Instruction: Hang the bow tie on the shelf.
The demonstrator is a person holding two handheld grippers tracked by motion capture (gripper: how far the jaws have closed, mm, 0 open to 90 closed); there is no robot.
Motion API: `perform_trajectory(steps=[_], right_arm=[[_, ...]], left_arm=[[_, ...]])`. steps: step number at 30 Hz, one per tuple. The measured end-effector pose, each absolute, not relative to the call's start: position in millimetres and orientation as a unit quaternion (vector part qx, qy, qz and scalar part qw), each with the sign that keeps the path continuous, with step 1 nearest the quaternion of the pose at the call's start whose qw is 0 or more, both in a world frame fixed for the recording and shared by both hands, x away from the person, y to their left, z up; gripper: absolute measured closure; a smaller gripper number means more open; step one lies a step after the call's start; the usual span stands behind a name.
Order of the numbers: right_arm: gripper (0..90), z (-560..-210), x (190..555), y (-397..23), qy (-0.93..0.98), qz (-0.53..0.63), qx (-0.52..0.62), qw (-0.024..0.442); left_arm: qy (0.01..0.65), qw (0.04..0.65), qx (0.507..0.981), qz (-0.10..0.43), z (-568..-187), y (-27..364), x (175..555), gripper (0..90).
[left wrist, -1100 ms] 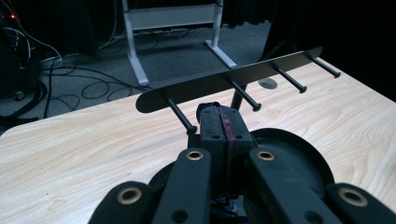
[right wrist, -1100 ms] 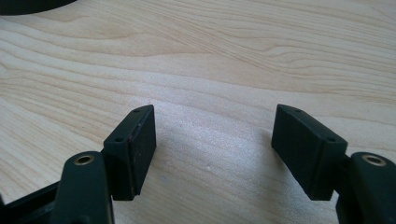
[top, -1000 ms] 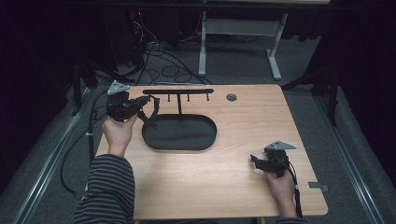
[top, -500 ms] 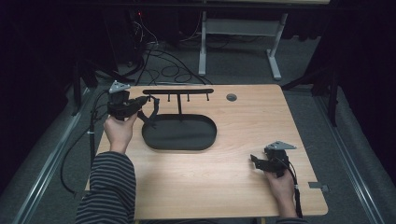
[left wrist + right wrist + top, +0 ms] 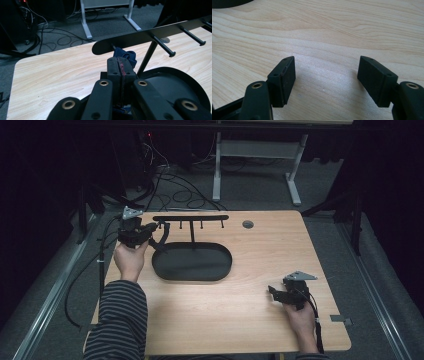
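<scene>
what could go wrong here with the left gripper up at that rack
1. The left gripper pinches just an edge of the dark blue cloth; it might slip free short of the peg.
2. Pushing at the end of the hanger bar could tip the rack, which stands on one thin post.
3. The right gripper hangs open above the table, steadying nothing.

wooden table (image 5: 337,30): beneath right jaws, bare grain | floor cables (image 5: 57,37): beyond left jaws, past table edge | white desk frame (image 5: 85,25): farther ahead of left jaws

Overhead view; two close claw-mounted views.
</scene>
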State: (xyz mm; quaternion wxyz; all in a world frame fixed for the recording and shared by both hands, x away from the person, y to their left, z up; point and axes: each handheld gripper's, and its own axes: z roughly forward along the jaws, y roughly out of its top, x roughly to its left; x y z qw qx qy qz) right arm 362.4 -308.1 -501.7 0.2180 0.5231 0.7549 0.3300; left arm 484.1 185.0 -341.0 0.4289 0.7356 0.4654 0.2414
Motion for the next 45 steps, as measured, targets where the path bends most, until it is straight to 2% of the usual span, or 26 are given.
perform_trajectory(steps=[17, 19, 24, 30, 45], right_arm=[[32.2, -502, 362, -308, 0.755, 0.33, 0.523, 0.218], [32.2, -502, 362, -308, 0.755, 0.33, 0.523, 0.218], [32.2, -502, 362, -308, 0.755, 0.33, 0.523, 0.218], [32.1, -502, 362, -308, 0.755, 0.33, 0.523, 0.218], [32.2, -502, 362, -308, 0.755, 0.33, 0.523, 0.217]], left_arm=[[0.469, 0.42, 0.738, 0.242, -343, 186, 485, 84.8], [0.468, 0.422, 0.738, 0.239, -342, 186, 483, 81.9], [0.477, 0.427, 0.734, 0.229, -340, 187, 479, 66.5], [0.478, 0.427, 0.732, 0.233, -335, 189, 472, 58.1], [0.473, 0.43, 0.734, 0.231, -330, 197, 451, 51.6]])
